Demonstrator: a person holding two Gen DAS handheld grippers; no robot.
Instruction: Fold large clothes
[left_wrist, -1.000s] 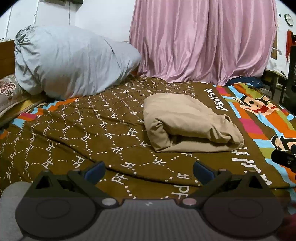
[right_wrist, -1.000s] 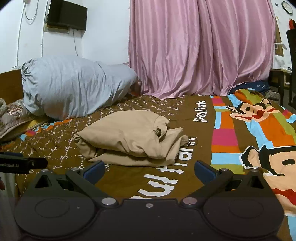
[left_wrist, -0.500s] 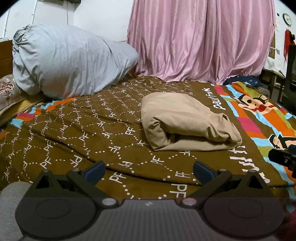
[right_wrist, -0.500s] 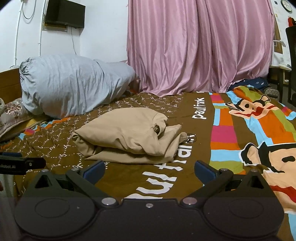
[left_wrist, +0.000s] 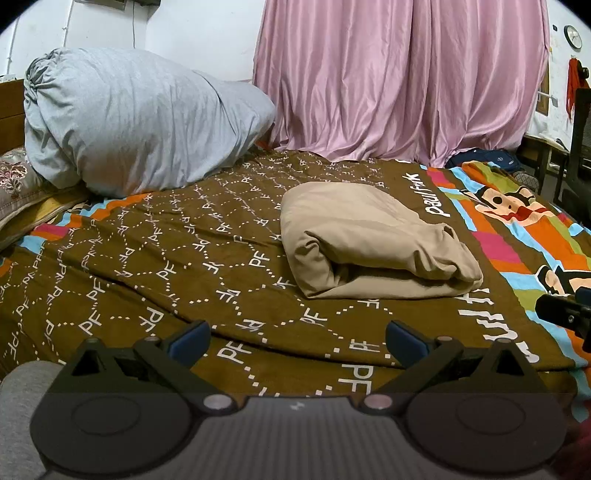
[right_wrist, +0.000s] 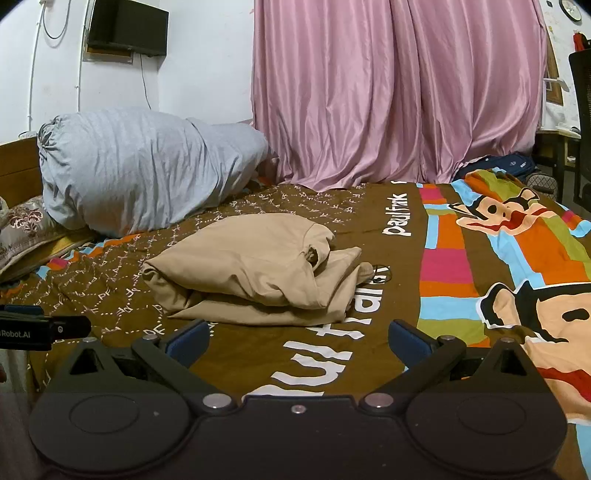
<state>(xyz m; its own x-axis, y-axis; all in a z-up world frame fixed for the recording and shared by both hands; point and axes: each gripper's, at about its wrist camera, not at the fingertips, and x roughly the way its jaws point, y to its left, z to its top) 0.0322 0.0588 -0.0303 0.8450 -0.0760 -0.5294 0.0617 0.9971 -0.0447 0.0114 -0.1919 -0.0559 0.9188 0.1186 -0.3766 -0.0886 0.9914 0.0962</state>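
garment: tan garment (left_wrist: 373, 240), already folded into a thick bundle, lying on the bedspread (left_wrist: 184, 266) mid-bed.
L grip: left gripper (left_wrist: 297, 338) spread wide, nothing between fingers, hovering low at near bed edge.
R grip: right gripper (right_wrist: 297, 338) also spread wide, holding nothing, same near edge.
bearing fr L: bundle ahead + right of centre, clear gap of bedspread between.
bearing fr R: bundle ahead + slightly left; loose layered end w/ cuff or collar opening (right_wrist: 314, 254) faces this side.
long axis: runs roughly left-right across both views; fold spine on L side, ragged open ends on R side.
nearer: close call; R looks a bit nearer to the untidy end, L to the rounded fold. Judgement only.
status: looks near done; likely 1 last tidy/half-fold or just square up loose end.
around: grey pillow bundle (left_wrist: 140, 122) far left at headboard, well apart fr garment. Pink curtain (left_wrist: 399, 81) behind bed.
in the way: nothing between either gripper + bundle; each gripper tip shows at edge of the other's view, so keep them apart on approach.
risk: layers may slip if grabbed by top ply only.
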